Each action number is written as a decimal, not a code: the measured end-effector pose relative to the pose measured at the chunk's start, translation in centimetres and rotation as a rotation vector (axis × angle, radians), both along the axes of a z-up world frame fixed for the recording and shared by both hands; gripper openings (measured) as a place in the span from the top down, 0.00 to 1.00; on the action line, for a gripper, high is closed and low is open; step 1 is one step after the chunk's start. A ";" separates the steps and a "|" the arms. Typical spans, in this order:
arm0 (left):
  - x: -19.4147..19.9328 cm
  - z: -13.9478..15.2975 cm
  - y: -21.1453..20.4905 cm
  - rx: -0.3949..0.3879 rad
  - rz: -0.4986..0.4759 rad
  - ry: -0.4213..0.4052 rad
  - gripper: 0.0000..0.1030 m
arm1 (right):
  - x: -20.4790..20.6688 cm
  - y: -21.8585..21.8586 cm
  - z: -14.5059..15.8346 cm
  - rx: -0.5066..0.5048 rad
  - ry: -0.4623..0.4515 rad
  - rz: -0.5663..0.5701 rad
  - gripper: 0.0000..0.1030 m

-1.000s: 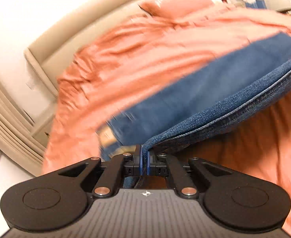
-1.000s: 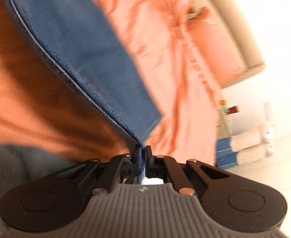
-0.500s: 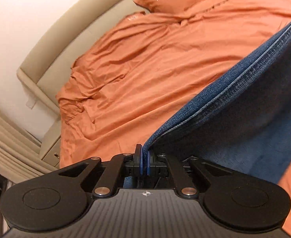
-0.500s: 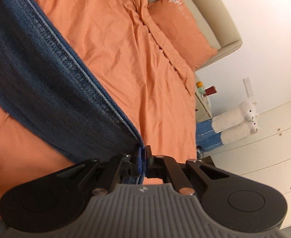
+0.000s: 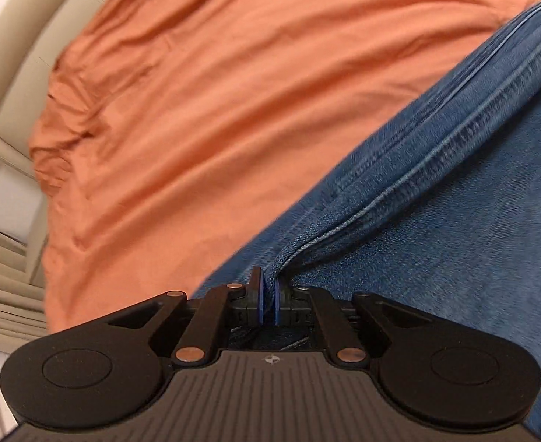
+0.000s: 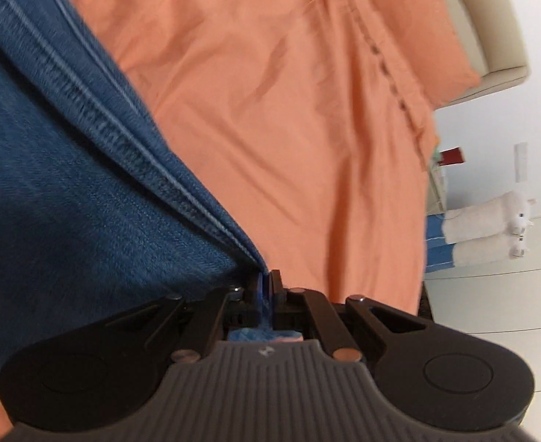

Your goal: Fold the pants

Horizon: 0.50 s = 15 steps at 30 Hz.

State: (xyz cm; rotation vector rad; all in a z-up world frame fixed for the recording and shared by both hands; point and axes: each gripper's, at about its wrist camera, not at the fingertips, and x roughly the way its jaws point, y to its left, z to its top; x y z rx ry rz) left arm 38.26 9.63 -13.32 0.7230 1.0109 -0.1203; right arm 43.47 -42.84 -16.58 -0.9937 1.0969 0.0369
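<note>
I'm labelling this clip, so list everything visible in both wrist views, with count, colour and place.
jeans: one, blue denim, lying across the bed, seamed edge pinched at both ends
bedsheet: one, orange, wrinkled, covering the bed
headboard: one, beige, behind the bed
rolled towels: two, white and blue, beside the bed in the right view
cabinet: one, white, with small knobs, right edge
left claw: one, black, shut on the jeans
right claw: one, black, shut on the jeans
</note>
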 end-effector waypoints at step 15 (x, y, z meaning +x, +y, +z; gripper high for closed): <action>3.0 1.2 4.9 -0.281 0.215 -0.018 0.67 | 1.0 -0.2 -1.7 0.052 -0.009 -0.076 1.00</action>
